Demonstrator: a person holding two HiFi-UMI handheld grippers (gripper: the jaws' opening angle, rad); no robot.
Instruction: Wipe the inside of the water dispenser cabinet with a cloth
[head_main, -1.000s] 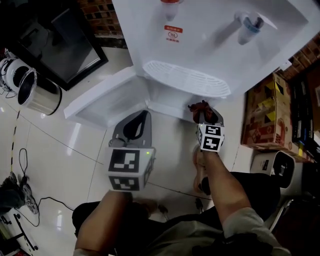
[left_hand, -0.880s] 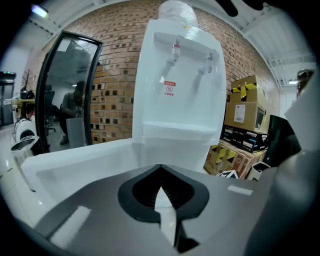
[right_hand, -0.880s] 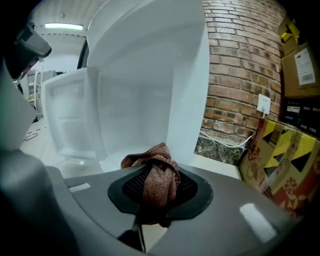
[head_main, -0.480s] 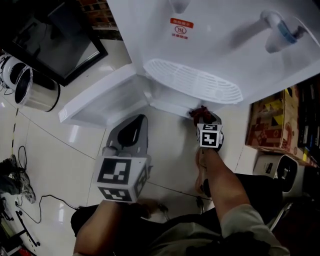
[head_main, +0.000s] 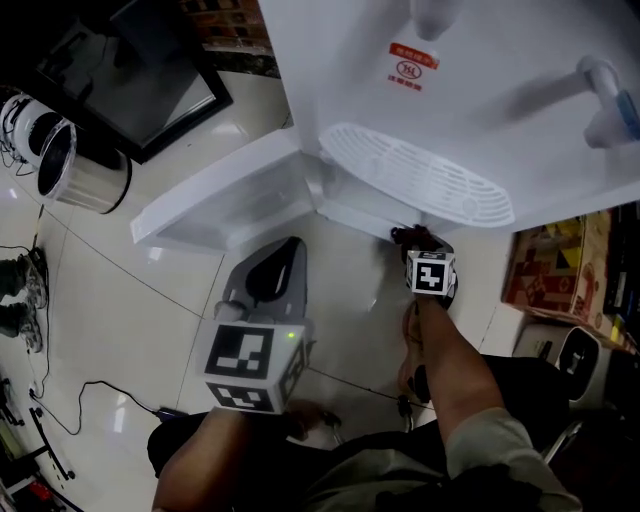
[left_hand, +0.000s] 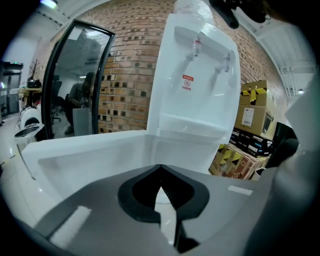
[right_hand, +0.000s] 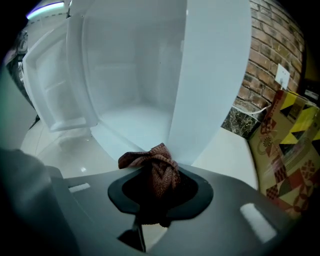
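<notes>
Brown woven cloth (right_hand: 156, 172) sits bunched in your right gripper (head_main: 420, 242). Its jaws are partly closed and pinch the wad, which is right at the bottom front edge of the open cabinet (right_hand: 135, 75), at 12 o'clock from your wrist. Your left gripper (left_hand: 161, 189) is fully closed and empty, pointing at the white door (head_main: 215, 205) at 11 o'clock.

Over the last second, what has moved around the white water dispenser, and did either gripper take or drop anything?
The right gripper has sunk lower toward the white water dispenser's open cabinet, carrying the bunched reddish-brown cloth. Nothing was taken or let go. Unchanged: its jaws stay clamped on the cloth, and the left gripper stays shut and empty before the open white door.
</notes>
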